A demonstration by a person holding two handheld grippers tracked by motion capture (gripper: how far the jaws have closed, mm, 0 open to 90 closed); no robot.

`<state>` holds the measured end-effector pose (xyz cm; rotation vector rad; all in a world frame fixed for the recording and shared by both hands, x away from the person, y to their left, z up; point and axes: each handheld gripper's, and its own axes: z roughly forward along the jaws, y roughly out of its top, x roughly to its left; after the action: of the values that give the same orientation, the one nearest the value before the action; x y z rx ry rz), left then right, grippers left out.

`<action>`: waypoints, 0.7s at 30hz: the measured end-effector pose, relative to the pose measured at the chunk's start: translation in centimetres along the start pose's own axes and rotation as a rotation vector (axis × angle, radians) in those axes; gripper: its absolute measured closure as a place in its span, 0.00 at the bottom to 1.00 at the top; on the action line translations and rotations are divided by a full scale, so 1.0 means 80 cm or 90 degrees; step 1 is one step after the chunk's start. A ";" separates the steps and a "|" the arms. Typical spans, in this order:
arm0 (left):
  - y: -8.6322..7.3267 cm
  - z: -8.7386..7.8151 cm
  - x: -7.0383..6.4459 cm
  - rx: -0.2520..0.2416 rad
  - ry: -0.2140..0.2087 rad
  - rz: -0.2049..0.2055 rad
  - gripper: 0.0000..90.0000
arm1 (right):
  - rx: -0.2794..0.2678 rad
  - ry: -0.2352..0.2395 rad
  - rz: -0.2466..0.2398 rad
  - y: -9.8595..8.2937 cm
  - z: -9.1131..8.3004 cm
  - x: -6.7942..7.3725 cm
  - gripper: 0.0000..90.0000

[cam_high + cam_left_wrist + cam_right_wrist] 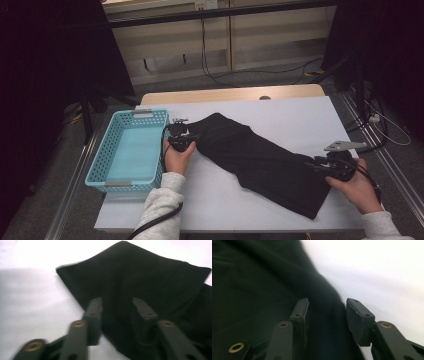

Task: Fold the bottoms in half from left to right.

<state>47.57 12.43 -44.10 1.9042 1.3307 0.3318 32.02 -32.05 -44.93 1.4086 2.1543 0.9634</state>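
A black cloth (255,160) lies spread diagonally across the white table (300,117), from upper left to lower right. My left gripper (192,138) sits at the cloth's left edge; in the left gripper view it (117,305) stands open over the dark fabric (155,277) near a corner. My right gripper (316,166) is at the cloth's right edge. In the right gripper view it (326,308) is open, with a raised fold of the cloth (257,285) running between the pads without being pinched.
A light blue plastic basket (131,150) stands at the table's left edge, nothing in it. Bare white table surface lies above and below the cloth. Cables run over the floor behind the table.
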 end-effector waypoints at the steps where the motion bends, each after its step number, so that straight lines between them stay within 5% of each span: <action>1: -0.001 -0.001 -0.002 0.001 0.013 0.010 0.49 | -0.002 0.002 -0.006 0.003 0.001 0.005 0.54; 2: -0.001 -0.002 -0.003 0.009 0.012 0.016 0.40 | -0.004 0.015 -0.013 0.007 0.004 0.014 0.52; 7: -0.010 -0.007 -0.012 0.023 0.004 0.040 0.23 | -0.018 0.058 -0.038 0.021 0.017 0.052 0.45; 10: -0.015 -0.007 -0.017 0.031 0.001 0.065 0.22 | -0.009 0.079 -0.044 0.026 0.028 0.071 0.43; 21: -0.022 -0.021 -0.021 0.047 -0.004 0.095 0.17 | -0.020 0.118 -0.077 0.034 0.051 0.108 0.40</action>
<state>44.68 11.91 -43.90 2.0694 1.2149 0.3553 32.77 -22.15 -45.42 1.1991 2.3165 1.1156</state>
